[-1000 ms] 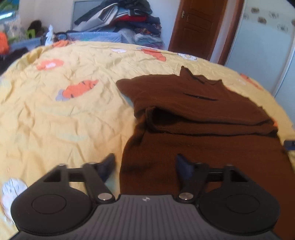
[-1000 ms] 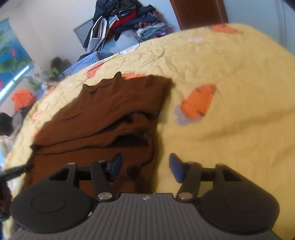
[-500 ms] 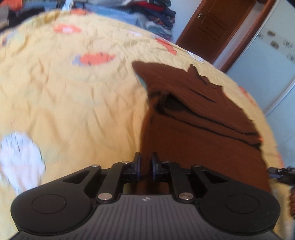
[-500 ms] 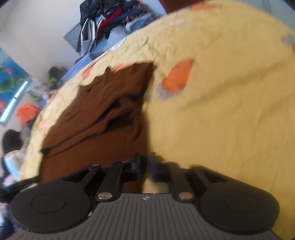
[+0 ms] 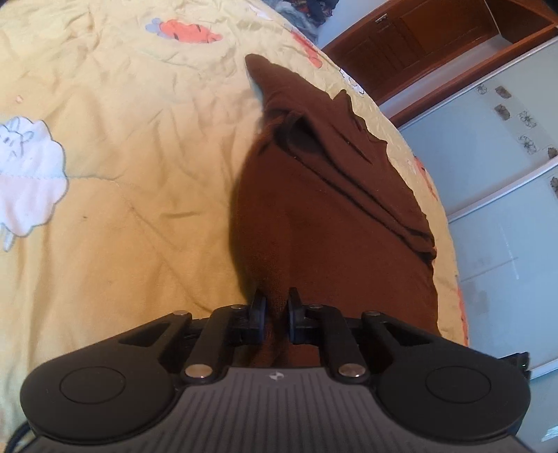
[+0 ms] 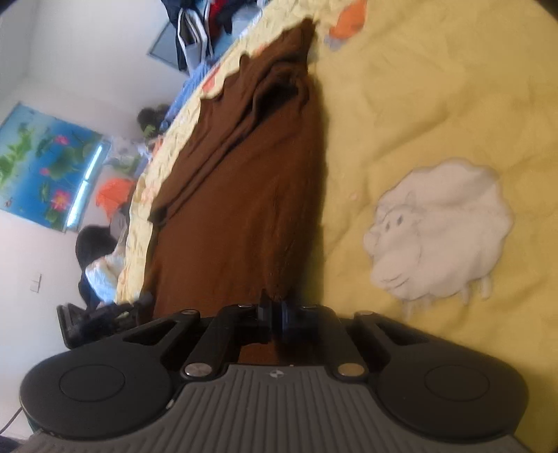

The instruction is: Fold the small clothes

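A small brown knit sweater (image 5: 331, 216) lies on a yellow bedspread (image 5: 122, 181), its sleeves folded across the chest. My left gripper (image 5: 275, 306) is shut on the sweater's near hem at its left corner. My right gripper (image 6: 277, 312) is shut on the hem of the same sweater (image 6: 244, 195) at its right corner. Both corners are lifted off the bedspread (image 6: 436, 104), and the cloth hangs stretched toward the collar at the far end. The left gripper also shows in the right wrist view (image 6: 104, 313), at the sweater's other corner.
The bedspread has printed carrots (image 5: 188, 29) and white sheep (image 6: 439, 230). A pile of clothes (image 6: 205, 24) lies beyond the bed's far end. A brown door (image 5: 418, 41) and a white wardrobe (image 5: 505, 174) stand to the right. A person (image 6: 97, 265) sits by the bed's left side.
Both grippers went from open over the hem to shut on it. They have since lifted the hem corners, and both views have tilted downward and outward.
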Demonstrator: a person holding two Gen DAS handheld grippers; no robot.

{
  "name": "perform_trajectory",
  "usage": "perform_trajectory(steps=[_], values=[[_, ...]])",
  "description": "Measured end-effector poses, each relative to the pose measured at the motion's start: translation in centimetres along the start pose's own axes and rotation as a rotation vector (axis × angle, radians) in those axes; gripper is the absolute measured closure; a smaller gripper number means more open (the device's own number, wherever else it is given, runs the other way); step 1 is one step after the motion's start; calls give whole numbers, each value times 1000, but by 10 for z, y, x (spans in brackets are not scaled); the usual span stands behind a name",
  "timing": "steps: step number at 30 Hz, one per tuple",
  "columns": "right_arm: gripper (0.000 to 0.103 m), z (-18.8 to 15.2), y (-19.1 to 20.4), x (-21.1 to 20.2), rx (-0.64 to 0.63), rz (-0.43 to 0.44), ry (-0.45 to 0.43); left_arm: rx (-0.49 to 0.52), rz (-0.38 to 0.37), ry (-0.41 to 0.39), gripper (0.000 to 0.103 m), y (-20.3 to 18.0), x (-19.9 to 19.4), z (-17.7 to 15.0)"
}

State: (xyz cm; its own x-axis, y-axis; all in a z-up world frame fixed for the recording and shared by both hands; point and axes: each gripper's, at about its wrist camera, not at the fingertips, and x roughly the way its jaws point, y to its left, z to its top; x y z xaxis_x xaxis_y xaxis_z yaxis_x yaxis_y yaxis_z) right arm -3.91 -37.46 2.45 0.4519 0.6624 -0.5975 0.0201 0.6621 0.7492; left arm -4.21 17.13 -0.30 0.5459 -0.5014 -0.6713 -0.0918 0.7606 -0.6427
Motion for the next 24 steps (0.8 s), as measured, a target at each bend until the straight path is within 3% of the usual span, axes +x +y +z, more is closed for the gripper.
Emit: perform_trajectory(steps=[3,5,7,9,11,13,14,15,16,21,23,24], values=[[96,2,-13,-23,13,-31,-59,38,23,-5,91,3,-6,-4],[96,-1,-28,-24,53,-13,-49,34,-14,16,91,9,-9,-8],[85,-4,-28,-23,73,-1,-43,7,-52,58,89,14,-11,-11],[52,-10,-17,-20,54,33,-28,-12,-89,101,88,16,-12,-17],[35,-19,-6,-17,31,88,8,-29,-107,111,88,18,-13,-26],[36,-30,2,-11,26,110,44,-47,-128,123,88,18,-12,-34],[49,-33,5,-9,26,111,53,-47,-123,114,89,17,-13,-36],[82,-36,8,-7,20,87,62,-36,-106,107,92,14,-15,-38],[89,-36,10,-4,4,45,83,-19,-76,97,98,11,-18,-38],[94,-31,-9,-37,-21,-36,19,49,46,56,99,17,-42,-40],[93,-33,-21,-44,24,-17,7,18,1,82,99,24,-45,-43],[86,-36,-21,-43,37,-12,6,11,-25,103,97,24,-44,-46]])
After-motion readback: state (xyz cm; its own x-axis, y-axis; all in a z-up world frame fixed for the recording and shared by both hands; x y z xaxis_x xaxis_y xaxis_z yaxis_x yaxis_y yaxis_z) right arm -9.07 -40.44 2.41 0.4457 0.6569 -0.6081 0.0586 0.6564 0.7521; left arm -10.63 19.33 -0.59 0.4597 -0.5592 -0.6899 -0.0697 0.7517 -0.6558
